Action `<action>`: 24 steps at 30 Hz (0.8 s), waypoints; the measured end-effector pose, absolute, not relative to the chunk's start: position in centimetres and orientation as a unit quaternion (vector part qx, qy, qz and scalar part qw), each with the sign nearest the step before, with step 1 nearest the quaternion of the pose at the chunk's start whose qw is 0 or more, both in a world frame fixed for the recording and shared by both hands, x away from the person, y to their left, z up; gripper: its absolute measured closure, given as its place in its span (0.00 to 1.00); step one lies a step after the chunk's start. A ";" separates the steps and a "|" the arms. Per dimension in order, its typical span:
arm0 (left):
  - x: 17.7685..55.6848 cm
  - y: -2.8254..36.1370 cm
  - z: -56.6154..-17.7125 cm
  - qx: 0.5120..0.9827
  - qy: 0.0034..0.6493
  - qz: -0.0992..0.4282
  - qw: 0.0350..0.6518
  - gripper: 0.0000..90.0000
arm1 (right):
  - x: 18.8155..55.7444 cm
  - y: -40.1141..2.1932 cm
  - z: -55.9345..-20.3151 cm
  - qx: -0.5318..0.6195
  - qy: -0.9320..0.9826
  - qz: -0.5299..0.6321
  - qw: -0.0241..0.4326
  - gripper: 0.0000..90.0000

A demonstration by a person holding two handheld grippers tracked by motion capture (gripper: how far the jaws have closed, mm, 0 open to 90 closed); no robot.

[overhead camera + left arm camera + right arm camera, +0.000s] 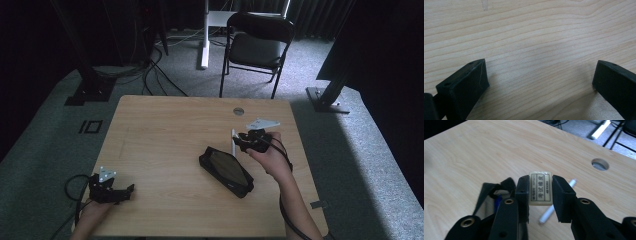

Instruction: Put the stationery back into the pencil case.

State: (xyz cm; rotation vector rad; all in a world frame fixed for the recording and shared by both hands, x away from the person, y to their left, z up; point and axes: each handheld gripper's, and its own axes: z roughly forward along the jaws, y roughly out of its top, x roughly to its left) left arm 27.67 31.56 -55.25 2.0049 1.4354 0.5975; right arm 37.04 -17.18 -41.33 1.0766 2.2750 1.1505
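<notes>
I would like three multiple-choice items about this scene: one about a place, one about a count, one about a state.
1. Where does the white pen lie?
A. inside the case
B. on the table beside the case
C. on the chair

2. How many round holes does the table have?
A. one
B. two
C. four

3. How does the right gripper stand?
A. open and empty
B. shut on the pen
C. shut on the eraser

Answers:
1 B: the pen rests on the wood next to the black case.
2 A: a single hole shows near the far edge.
3 C: both jaws press the sides of the eraser, lifted above the table.
</notes>
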 end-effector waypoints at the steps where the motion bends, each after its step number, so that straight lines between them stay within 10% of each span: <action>1: 27.7 31.6 -55.2 0.755 0.540 0.225 0.298 0.00 | 36.9 -17.0 -41.3 0.376 0.811 0.407 0.185 0.76; 24: 27.7 31.6 -55.2 0.754 0.540 0.225 0.298 0.00 | 34.4 -14.4 -42.1 0.323 0.848 0.391 0.153 0.76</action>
